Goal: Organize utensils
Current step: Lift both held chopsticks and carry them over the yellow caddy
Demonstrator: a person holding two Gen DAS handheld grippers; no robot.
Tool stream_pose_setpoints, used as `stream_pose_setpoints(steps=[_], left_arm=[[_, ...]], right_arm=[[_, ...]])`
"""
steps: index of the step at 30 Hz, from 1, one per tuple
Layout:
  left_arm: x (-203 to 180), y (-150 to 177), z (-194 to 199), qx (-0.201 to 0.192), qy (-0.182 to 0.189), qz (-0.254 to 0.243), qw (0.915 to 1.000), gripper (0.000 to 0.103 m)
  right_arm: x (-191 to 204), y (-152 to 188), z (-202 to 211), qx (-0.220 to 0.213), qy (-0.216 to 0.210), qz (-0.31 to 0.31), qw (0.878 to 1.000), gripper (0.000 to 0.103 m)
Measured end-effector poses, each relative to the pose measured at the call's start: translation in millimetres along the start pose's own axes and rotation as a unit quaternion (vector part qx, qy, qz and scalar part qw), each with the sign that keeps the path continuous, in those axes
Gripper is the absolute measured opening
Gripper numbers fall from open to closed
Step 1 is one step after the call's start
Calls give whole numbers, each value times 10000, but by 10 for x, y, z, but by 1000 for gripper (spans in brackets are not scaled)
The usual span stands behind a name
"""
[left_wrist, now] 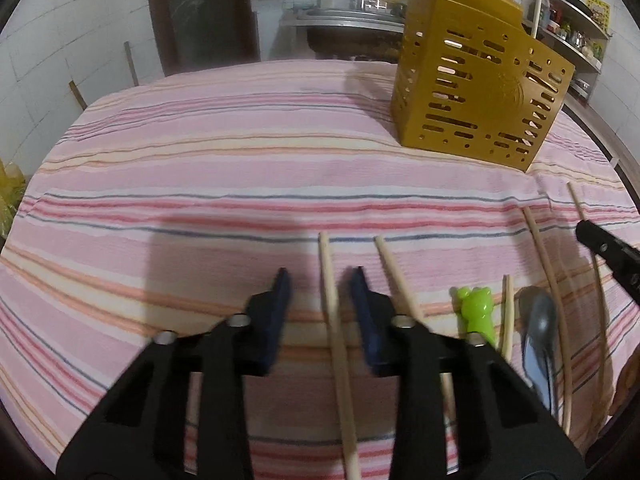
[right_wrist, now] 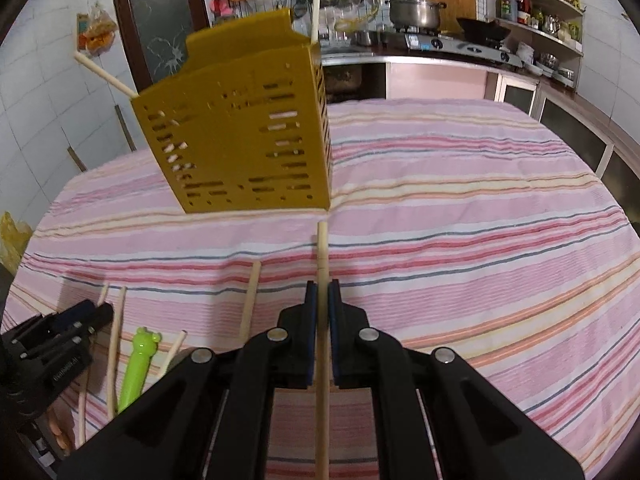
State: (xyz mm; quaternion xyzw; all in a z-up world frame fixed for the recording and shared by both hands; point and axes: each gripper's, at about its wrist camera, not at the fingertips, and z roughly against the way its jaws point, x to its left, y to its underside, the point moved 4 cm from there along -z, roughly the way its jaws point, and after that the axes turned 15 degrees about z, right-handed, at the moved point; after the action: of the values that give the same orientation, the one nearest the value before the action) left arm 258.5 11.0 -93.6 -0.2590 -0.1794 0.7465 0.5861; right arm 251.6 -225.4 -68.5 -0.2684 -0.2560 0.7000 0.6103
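On the striped worktop [left_wrist: 224,168], our left gripper [left_wrist: 320,280] jaws straddle a lengthwise chopstick [left_wrist: 334,320] ungripped; right gripper [right_wrist: 322,292] jaws clamp another chopstick [right_wrist: 322,248].

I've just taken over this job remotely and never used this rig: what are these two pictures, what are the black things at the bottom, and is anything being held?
Each picture comes from a camera on a hand-held tool, looking along its two fingers. The left view shows the left tool, jaws apart around a loose chopstick. The right view shows the right tool shut on another chopstick. On the striped tablecloth stand a yellow slotted holder, already holding sticks, plus more chopsticks, a green frog-topped utensil and a grey spoon.
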Motion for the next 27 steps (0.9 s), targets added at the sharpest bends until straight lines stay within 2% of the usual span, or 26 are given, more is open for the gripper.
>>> stream_pose_setpoints(steps=[4, 11, 14, 19, 23, 27], left_arm=[[-58, -44, -38, 131, 90, -15, 9999, 6], [-68, -151, 11, 18, 262, 124, 9996, 4], [-95, -198, 188, -273, 421, 139, 9986, 4], [-131, -314, 645, -1041, 594, 175, 9926, 4], [-146, -362, 1019, -1650, 785, 232, 9829, 4], [-135, -308, 1324, -2318, 791, 210, 9693, 4]], right_arm=[[-28, 6, -123, 255, -75, -74, 9996, 6], [-85, -45, -9, 82, -42, -159, 9998, 6], [-115, -114, 135, -117, -63, -220, 9997, 6], [-93, -231, 528, -750, 8, -151, 9971, 6], [-19, -283, 877, -1374, 62, -40, 9905, 6], [29, -285, 1140, -1861, 254, 118, 9821, 6]])
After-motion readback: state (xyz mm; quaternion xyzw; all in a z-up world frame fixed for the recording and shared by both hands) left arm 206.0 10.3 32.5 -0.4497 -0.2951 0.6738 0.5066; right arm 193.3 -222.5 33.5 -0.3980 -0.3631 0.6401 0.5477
